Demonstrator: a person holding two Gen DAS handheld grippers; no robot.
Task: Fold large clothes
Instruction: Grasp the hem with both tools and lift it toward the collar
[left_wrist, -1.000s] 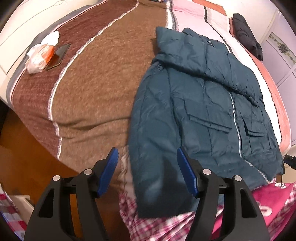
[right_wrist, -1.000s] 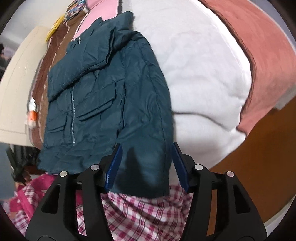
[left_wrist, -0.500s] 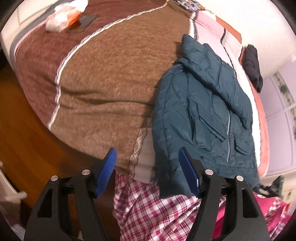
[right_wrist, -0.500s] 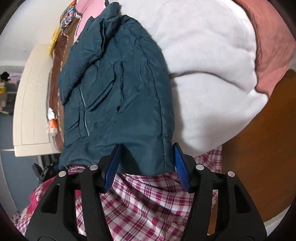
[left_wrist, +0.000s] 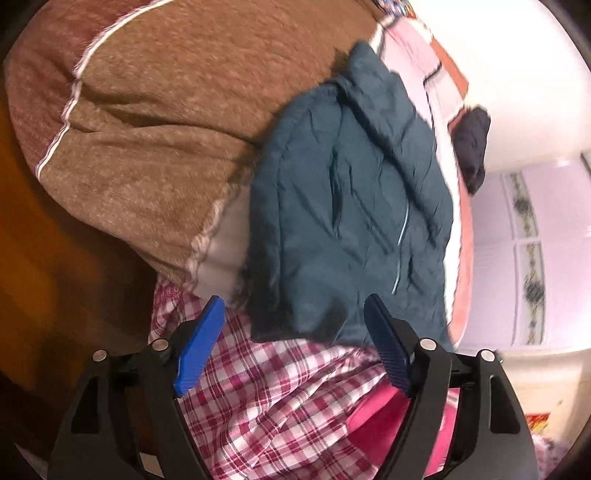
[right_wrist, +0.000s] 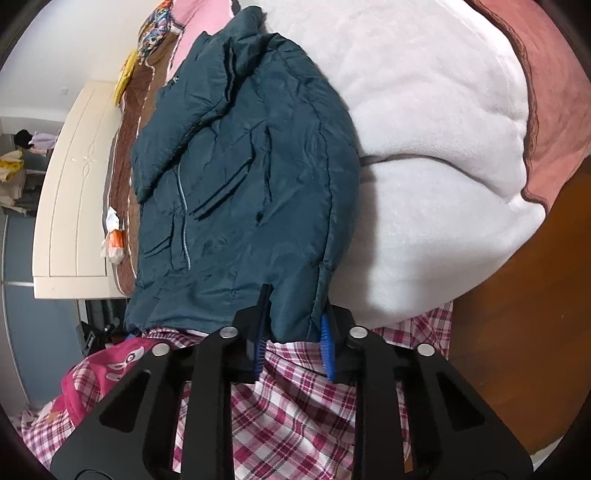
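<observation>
A dark teal padded jacket (left_wrist: 351, 206) lies front up on the bed, zipper closed, its sleeve cuffs hanging at the near bed edge. My left gripper (left_wrist: 295, 325) is open, its blue pads either side of the left cuff without touching it. In the right wrist view the jacket (right_wrist: 240, 177) fills the centre. My right gripper (right_wrist: 293, 332) has closed on the right sleeve cuff (right_wrist: 295, 314), the cloth pinched between its pads.
The bed has a brown blanket (left_wrist: 147, 129) on one side and a white and pink blanket (right_wrist: 443, 147) on the other. A dark garment (left_wrist: 472, 144) lies far back. A plaid cloth (right_wrist: 295, 406) hangs below the grippers. A cream wardrobe (right_wrist: 74, 184) stands beyond.
Both grippers dropped toward the near bed edge and the jacket's cuffs. My right gripper went from open to closed on the right cuff. The left stays open.
</observation>
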